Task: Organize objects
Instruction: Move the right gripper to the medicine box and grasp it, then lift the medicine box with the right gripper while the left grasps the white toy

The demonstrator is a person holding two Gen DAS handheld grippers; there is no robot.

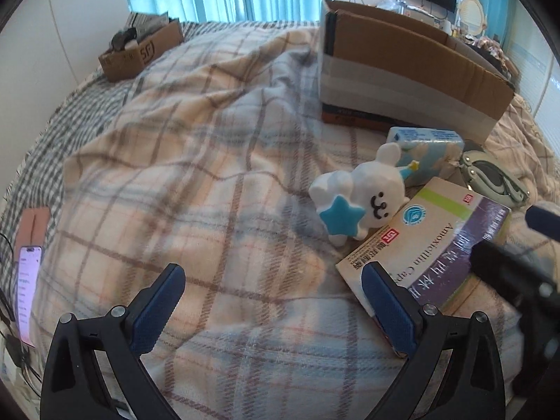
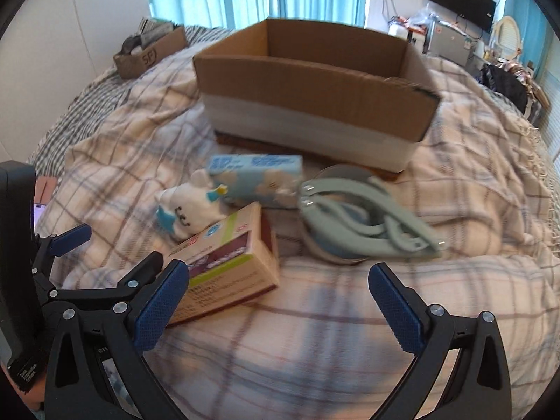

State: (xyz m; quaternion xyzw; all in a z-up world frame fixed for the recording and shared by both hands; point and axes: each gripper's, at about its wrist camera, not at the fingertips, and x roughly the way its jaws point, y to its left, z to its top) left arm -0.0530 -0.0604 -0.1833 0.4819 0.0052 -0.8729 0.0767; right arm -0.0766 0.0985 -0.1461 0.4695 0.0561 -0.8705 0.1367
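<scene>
On the plaid blanket lie a white bunny toy with a blue star (image 1: 360, 197) (image 2: 190, 210), a medicine box (image 1: 434, 245) (image 2: 227, 262), a light blue tissue pack (image 1: 425, 150) (image 2: 255, 178) and a grey-green folded hanger piece (image 1: 493, 176) (image 2: 360, 220). Behind them stands a large open cardboard box (image 1: 402, 66) (image 2: 315, 94). My left gripper (image 1: 276, 276) is open, low over bare blanket, left of the medicine box. My right gripper (image 2: 280, 273) is open, just before the medicine box and the hanger, holding nothing.
A small cardboard box (image 1: 140, 49) (image 2: 150, 52) with clutter sits at the far left edge of the bed. A lit phone (image 1: 28, 290) lies at the left edge. Curtains and a wall are behind; a desk with a monitor (image 2: 462, 0) is far right.
</scene>
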